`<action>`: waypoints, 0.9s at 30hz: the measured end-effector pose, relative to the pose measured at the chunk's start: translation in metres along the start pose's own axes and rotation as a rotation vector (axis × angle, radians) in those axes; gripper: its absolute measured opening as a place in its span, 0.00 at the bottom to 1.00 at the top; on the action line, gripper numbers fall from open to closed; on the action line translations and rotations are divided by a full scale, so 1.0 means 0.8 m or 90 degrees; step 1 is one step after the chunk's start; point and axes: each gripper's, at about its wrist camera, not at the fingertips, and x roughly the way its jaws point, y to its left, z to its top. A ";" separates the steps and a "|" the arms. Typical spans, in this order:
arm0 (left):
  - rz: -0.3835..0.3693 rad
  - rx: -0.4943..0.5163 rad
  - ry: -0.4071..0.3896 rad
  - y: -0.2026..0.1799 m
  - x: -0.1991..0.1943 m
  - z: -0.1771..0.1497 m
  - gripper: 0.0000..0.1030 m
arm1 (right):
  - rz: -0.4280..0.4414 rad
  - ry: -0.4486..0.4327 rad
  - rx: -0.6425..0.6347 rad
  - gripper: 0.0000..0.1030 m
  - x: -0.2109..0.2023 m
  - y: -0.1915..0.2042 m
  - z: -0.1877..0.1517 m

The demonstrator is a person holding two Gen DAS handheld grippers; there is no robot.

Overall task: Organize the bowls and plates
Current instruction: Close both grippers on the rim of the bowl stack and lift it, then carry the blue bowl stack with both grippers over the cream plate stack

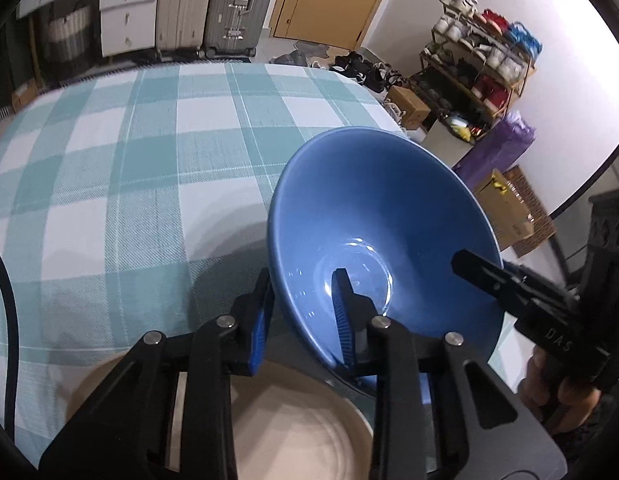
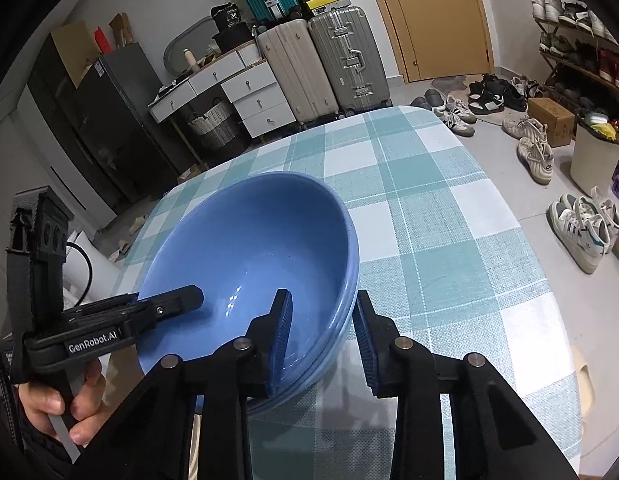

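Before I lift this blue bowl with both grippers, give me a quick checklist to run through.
1. Left gripper straddles the blue bowl's rim, one finger inside, one outside: ok.
2. Right gripper straddles the rim on the other side: ok.
3. Pads pressing firmly on the wall on both sides: cannot tell.
4. Bowl empty: ok.
5. Only one bowl coming up: not ok; layered rims suggest more bowls nested underneath.
6. Cream plate clear of the bowl: cannot tell; it lies under the left gripper, close to the bowl's edge.
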 end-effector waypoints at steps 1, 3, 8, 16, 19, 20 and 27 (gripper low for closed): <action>0.004 0.004 -0.002 -0.002 -0.001 0.000 0.25 | -0.001 -0.001 0.000 0.31 -0.001 0.000 0.000; 0.004 0.005 -0.006 -0.002 -0.006 0.000 0.25 | -0.005 -0.003 -0.001 0.31 -0.003 0.001 0.001; 0.004 0.005 -0.010 -0.004 -0.015 -0.001 0.25 | -0.011 -0.002 -0.001 0.31 -0.006 0.003 0.000; 0.003 0.015 -0.024 -0.011 -0.033 -0.002 0.25 | -0.020 -0.014 -0.004 0.31 -0.023 0.007 -0.001; 0.003 0.023 -0.035 -0.018 -0.046 -0.004 0.25 | -0.021 -0.022 -0.005 0.31 -0.033 0.010 -0.001; 0.003 0.025 -0.038 -0.020 -0.051 -0.004 0.25 | -0.022 -0.024 -0.005 0.31 -0.036 0.011 -0.002; 0.004 0.037 -0.061 -0.036 -0.087 -0.011 0.25 | -0.020 -0.042 -0.011 0.31 -0.064 0.020 -0.004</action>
